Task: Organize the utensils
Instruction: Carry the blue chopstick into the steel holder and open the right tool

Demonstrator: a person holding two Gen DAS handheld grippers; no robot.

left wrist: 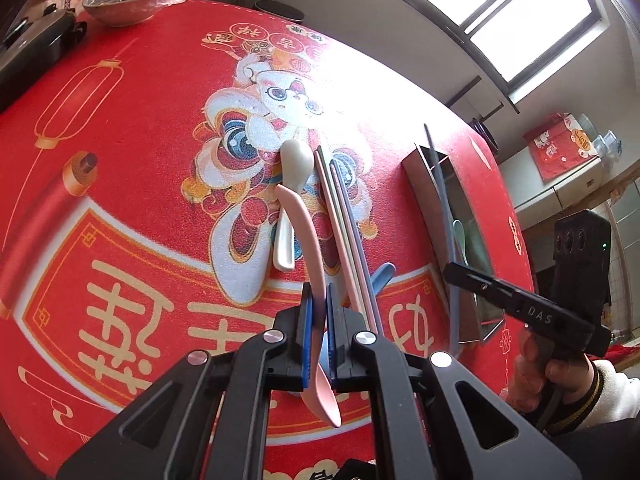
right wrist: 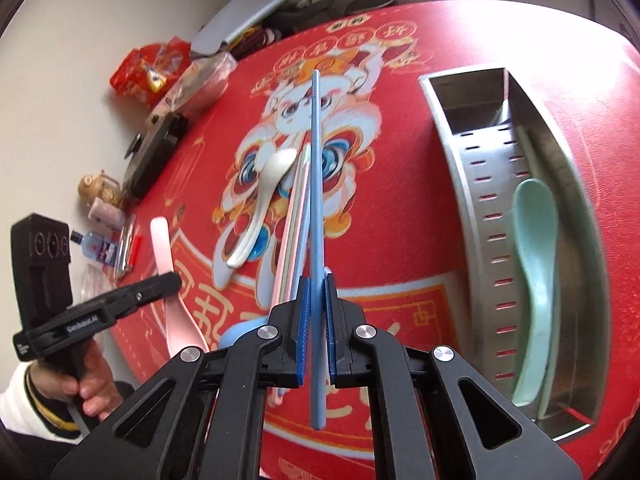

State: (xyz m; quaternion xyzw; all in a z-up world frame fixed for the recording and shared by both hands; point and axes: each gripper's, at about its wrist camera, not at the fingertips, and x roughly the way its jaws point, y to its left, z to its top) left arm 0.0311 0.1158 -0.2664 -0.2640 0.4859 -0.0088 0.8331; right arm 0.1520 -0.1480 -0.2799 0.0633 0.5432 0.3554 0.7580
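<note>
Utensils lay partly sorted on a red mat point(left wrist: 132, 184) printed with a cartoon lion dancer. The left gripper point(left wrist: 319, 332) was pinching a pink spoon point(left wrist: 304, 248) between its blue pads, handle pointing far, bowl hanging near below the jaws. The right gripper point(right wrist: 317, 324) was clamped on a blue chopstick point(right wrist: 316, 184), which ran straight away from the camera over the mat's middle.

On the mat, a white spoon point(left wrist: 294, 188) rested near the centre, its bowl at the far end. Just to its right lay a bundle of chopsticks point(left wrist: 340, 216), pink, green and blue-grey, side by side. A blue spoon point(left wrist: 382, 276) showed partly beyond that bundle on the near right.

At the right side of the mat lay a steel holder point(right wrist: 480, 184) on its side, with a slotted wall. A mint spoon point(right wrist: 534, 272) sat inside it, bowl toward the far end.

A hand point(left wrist: 560, 364) with a white sleeve gripped the right tool's handle in the left view. At the far left edge stood a covered bowl point(left wrist: 128, 0), a black case point(left wrist: 32, 48) and red snack bags point(right wrist: 148, 68).
</note>
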